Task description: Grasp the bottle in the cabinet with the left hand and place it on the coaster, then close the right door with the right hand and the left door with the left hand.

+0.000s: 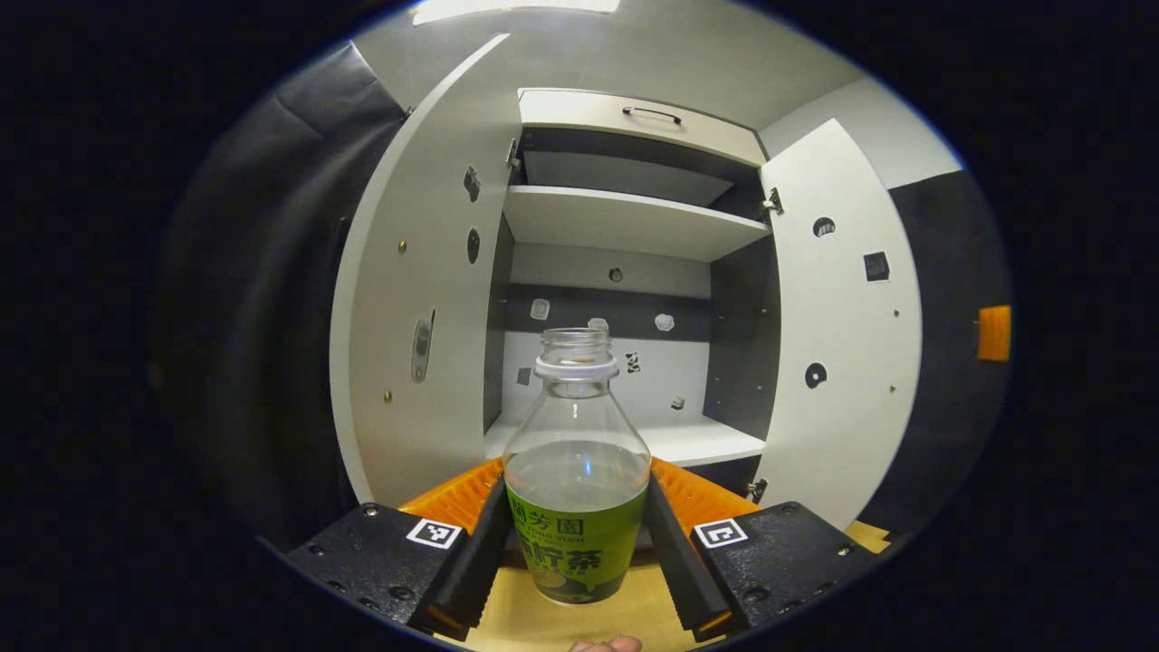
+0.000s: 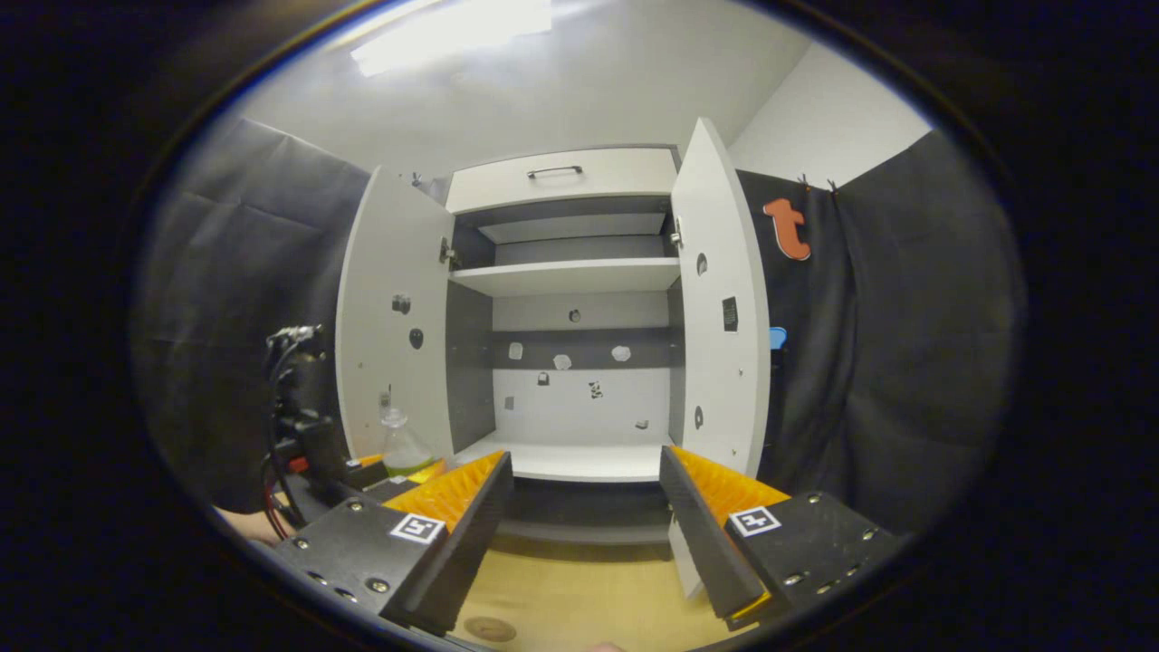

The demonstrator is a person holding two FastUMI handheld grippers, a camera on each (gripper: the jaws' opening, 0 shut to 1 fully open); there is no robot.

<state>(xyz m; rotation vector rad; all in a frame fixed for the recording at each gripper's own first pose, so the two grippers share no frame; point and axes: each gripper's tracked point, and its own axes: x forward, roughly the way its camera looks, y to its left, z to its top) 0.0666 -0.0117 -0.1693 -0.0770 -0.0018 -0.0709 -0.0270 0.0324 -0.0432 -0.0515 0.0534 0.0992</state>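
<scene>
In the left gripper view the left gripper (image 1: pixel 577 534) is clamped on the bottle (image 1: pixel 577 471), both fingers pressing the sides of its green label, so the bottle stands upright between them, outside the cabinet (image 1: pixel 625 222) and above the wooden tabletop (image 1: pixel 543 620). That close look shows what the other camera cannot: the bottle is clear plastic with a rounded shoulder, a ribbed open neck with no cap, and clear liquid up to about the shoulder. The right gripper view shows the same bottle small and far off at the left, just in front of the left door (image 2: pixel 389 317), with the left gripper and its trailing wires beside it and a hand low at the edge. The right gripper (image 2: pixel 586 525) has its fingers spread well apart with nothing between them, facing the open cabinet across the tabletop. This view also shows a faint round mark (image 2: pixel 490 628) on the wood near its fingers; whether that is the coaster cannot be told. There is one bottle, two doors and two shelves. The cabinet is flat white board with dark inner side walls, a drawer front with one slim bar handle (image 2: pixel 554 170) on top, and small stickers dotted on the back panel. Both the left door and the right door (image 2: pixel 720 317) stand swung wide open.
</scene>
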